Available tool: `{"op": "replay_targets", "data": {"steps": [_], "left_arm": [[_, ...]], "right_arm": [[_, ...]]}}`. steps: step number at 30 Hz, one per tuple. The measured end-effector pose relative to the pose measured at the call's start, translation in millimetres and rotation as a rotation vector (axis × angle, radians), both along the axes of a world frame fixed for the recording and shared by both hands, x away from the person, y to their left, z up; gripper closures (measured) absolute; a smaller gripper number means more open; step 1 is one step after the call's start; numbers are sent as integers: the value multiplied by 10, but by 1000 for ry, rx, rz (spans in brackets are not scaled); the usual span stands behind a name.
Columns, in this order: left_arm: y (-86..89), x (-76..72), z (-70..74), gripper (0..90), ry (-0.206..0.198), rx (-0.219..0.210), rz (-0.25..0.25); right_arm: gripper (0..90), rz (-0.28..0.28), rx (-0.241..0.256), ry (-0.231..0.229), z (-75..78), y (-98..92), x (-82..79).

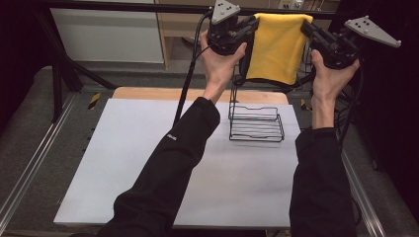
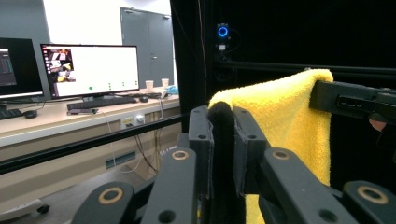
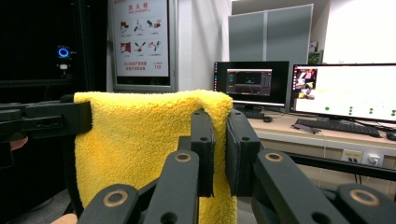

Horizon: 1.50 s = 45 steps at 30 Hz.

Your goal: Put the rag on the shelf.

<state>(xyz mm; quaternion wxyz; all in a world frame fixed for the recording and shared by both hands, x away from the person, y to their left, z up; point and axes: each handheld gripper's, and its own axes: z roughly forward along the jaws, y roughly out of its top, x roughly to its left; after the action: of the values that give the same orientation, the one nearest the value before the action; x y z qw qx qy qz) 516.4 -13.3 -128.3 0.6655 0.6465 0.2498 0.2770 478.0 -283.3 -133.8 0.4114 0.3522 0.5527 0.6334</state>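
Both claws, the left claw (image 1: 251,25) and the right claw (image 1: 307,27), pinch the yellow towel (image 1: 276,47) up high over the wire rack (image 1: 256,123) on the bench (image 1: 148,163), probably waiting to be hung.

Office room: desk (image 2: 70,119) with lit monitors (image 2: 91,70) and keyboard (image 2: 100,101), grey door (image 2: 147,44), wall poster (image 3: 139,37), grey partition (image 3: 271,35), black frame bars (image 2: 88,144).
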Motion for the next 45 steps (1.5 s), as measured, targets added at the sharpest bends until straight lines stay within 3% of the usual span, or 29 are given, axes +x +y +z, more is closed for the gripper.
{"op": "replay_targets", "data": {"steps": [7,21,26,38,45], "left_arm": [[9,66,-141,797,18,18,1],[33,4,-523,796,57,88,-38],[34,-28,-649,796,67,98,-59],[2,-58,-770,794,96,118,-84],[23,-103,-777,793,91,131,-99]], "right_arm": [[835,13,-13,32,-124,-6,103],[832,33,-69,131,-482,-62,34],[833,45,-64,154,-626,-94,17],[831,55,-78,174,-721,-157,-32],[829,70,-82,170,-757,-169,-101]]}}
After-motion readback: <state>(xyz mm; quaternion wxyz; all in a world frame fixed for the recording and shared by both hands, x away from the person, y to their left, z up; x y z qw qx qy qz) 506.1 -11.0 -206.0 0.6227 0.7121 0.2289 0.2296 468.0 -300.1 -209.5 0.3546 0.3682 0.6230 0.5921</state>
